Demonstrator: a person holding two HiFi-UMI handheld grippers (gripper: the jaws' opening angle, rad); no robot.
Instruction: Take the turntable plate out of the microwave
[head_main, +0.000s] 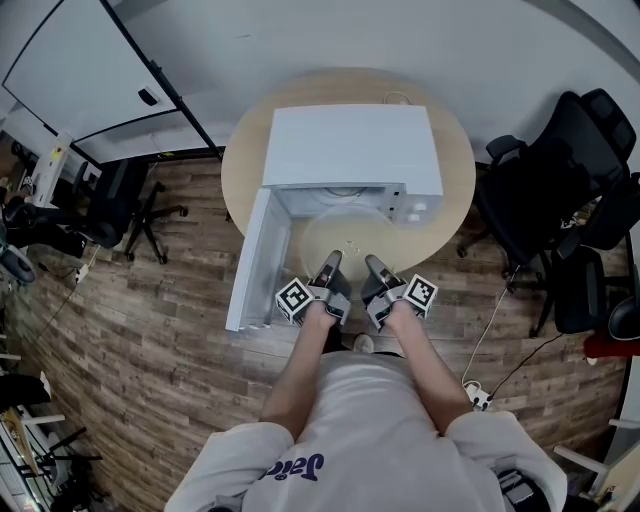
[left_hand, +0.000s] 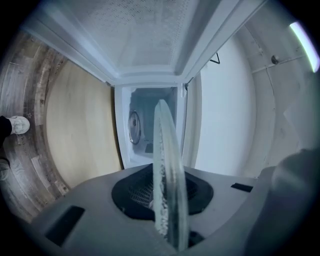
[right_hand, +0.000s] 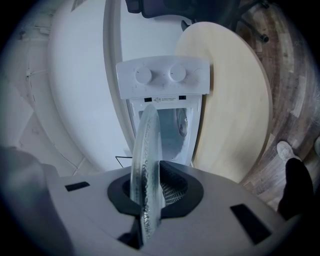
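Turntable plate (head_main: 348, 238), near rim pinched in both left gripper (head_main: 329, 268) and right gripper (head_main: 378, 270), reaches ahead of them to the mouth of the open microwave (head_main: 350, 150)

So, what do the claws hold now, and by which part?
Both the left claw and the right claw grip the plate by its near rim.

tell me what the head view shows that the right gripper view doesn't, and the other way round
Only the head view: the person's arms, the left gripper and right gripper side by side, the open door swung to the left, and black office chairs.
Only the right gripper view: the glass turntable plate edge-on, clamped in that gripper's tongs, and two dials face-on.
Both: the white microwave, the plate and the round wooden table.
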